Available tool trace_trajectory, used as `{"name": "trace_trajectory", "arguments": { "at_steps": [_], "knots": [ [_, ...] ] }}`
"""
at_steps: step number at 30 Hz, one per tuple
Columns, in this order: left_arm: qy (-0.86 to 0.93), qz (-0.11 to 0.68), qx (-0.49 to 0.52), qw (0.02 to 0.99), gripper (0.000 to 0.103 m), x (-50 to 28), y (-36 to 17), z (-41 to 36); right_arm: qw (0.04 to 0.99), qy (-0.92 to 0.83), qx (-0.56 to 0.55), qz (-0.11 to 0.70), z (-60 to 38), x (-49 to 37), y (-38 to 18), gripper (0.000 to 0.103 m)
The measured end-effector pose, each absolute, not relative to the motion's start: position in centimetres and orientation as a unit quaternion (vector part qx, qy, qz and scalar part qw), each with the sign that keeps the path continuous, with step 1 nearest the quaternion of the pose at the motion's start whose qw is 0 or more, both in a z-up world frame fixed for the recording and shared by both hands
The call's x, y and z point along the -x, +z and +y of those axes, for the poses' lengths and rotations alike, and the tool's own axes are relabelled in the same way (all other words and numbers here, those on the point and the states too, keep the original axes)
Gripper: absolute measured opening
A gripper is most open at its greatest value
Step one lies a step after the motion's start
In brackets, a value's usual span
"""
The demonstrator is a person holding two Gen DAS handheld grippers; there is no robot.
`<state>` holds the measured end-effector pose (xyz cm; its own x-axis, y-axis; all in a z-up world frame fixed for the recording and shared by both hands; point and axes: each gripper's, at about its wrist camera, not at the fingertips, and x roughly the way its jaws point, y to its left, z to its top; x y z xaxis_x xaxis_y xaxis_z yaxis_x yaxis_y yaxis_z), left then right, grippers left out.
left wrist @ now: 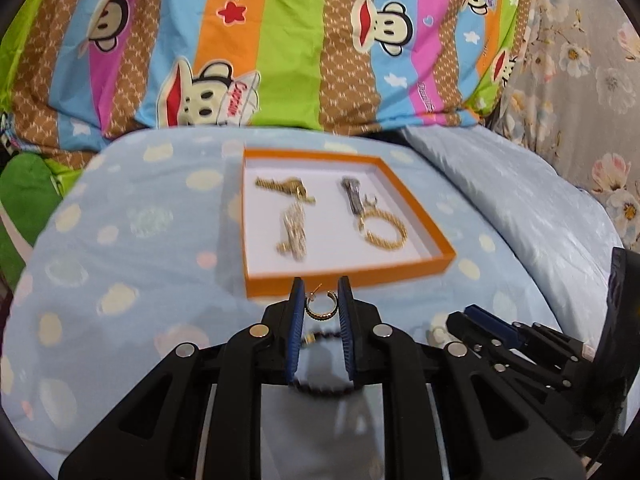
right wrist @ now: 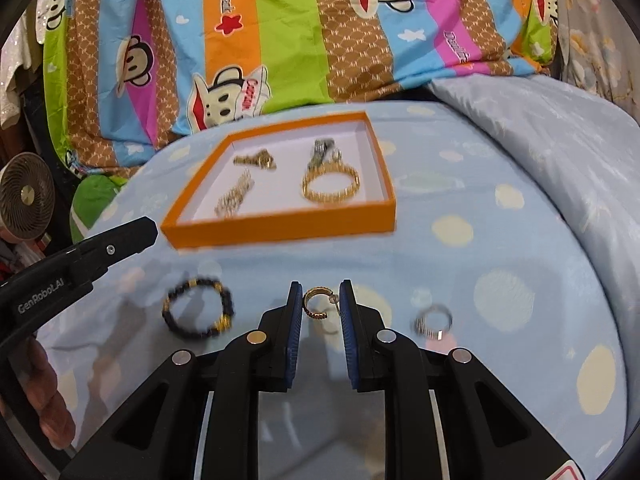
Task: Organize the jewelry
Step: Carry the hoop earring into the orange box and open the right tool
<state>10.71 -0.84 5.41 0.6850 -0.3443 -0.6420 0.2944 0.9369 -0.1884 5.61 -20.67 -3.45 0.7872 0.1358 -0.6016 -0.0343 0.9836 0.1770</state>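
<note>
Left wrist view: looks forward and down along own fingers, low over blue dotted bedspread (left wrist: 120, 280), orange tray (left wrist: 352, 270) close ahead, slightly right of centre. Right wrist view: same tilt, from further right; tray sits ahead-left (right wrist: 280, 232). Both share tray, bedspread, striped cartoon quilt (left wrist: 280, 40) behind. Each view catches other gripper at its edge.

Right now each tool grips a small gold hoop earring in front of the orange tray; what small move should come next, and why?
Probably carry both forward over the orange tray and release there. The left tool and right tool each pinch a gold hoop earring, while the tray already holds a gold bracelet and chains. A beaded bracelet and a ring lie on the blanket for later.
</note>
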Motion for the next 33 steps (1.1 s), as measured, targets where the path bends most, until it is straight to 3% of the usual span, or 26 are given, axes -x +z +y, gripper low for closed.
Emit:
{"name": "trace_trajectory", "arguments": {
  "at_steps": [7, 22, 25, 33],
  "knots": [
    [-0.163, 0.338, 0.032, 0.926, 0.016, -16.3, 6.4, -2.1, 0.951, 0.057, -0.076, 0.295, -19.9, -11.4, -0.5, 0.018],
    [-0.147, 0.370, 0.043, 0.917, 0.017, -22.4, 2.0, -2.9, 0.939, 0.081, -0.048, 0.330, -16.5, -17.7, -3.7, 0.019],
    [-0.138, 0.367, 0.047, 0.919, 0.033, -22.5, 2.0, -2.6, 0.943, 0.075, -0.052, 0.321, -16.8, -17.5, -3.6, 0.021],
    [-0.136, 0.348, 0.080, 0.924, 0.034, -20.9, 3.7, -0.6, 0.952, 0.057, -0.086, 0.290, -19.3, -14.4, -2.1, 0.023]
  ]
}}
